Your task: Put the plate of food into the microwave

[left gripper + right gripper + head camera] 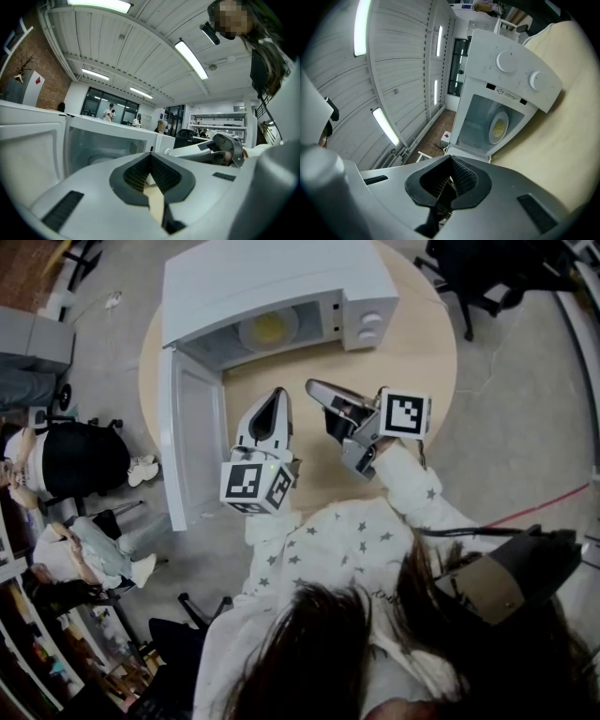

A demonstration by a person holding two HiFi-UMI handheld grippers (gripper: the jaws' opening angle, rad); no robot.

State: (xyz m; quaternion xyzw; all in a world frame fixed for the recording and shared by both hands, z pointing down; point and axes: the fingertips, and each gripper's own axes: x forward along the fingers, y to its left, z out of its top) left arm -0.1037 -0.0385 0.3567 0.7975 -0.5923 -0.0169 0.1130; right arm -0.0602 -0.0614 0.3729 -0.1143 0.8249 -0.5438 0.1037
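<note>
Fingers [133,174] pressed together on nothing, your left gripper [150,157] is held over the table [422,343]. Your right gripper [450,161], just beside it, is likewise closed and empty. Straight ahead of both sets of fingertips, the plate of food [268,330] sits inside the microwave [281,277], whose door [192,437] stands wide open off to their left. The loading looks done; only shutting the door, if wanted, appears left.
</note>
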